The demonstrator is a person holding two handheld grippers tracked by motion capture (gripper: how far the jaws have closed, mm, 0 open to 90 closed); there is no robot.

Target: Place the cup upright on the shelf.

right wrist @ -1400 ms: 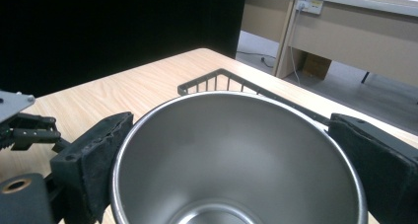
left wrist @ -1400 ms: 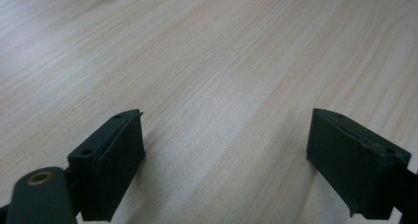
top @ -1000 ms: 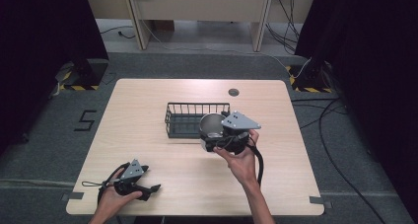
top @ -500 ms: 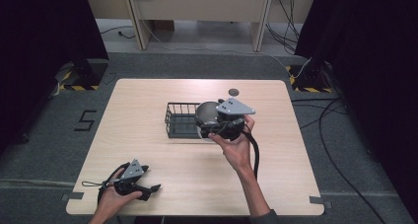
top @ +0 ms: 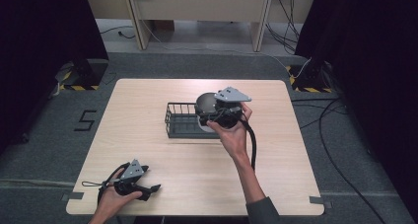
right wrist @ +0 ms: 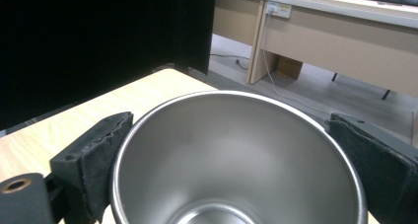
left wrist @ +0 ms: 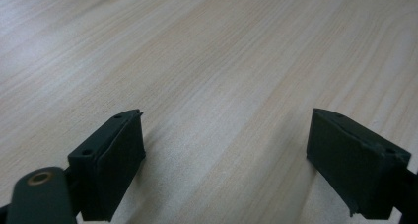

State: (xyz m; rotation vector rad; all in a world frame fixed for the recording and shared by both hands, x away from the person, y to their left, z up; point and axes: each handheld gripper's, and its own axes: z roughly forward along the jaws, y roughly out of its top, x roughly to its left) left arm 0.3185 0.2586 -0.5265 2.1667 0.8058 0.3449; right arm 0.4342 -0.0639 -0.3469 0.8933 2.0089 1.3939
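Note:
A shiny steel cup (top: 205,103) is held up over the right end of a black wire basket (top: 178,121) near the table's middle. My right gripper (top: 213,112) is shut on it. In the right gripper view the cup's (right wrist: 236,150) open mouth faces the camera, with one black pad (right wrist: 93,160) pressed against each side of its rim. My left gripper (top: 148,189) lies on the wood near the table's front left corner. Its jaws stand wide open, and the left gripper view has only bare wood between the pads (left wrist: 116,160).
The light wooden table (top: 138,100) stands on grey carpet. A small dark disc is hidden behind the right gripper now. Desks and cables (top: 291,7) lie beyond the far edge, and black curtains hang at both sides.
My right gripper has carried the steel cup up and away from me, from the basket's near right side to above its right end. The left gripper has stayed put.

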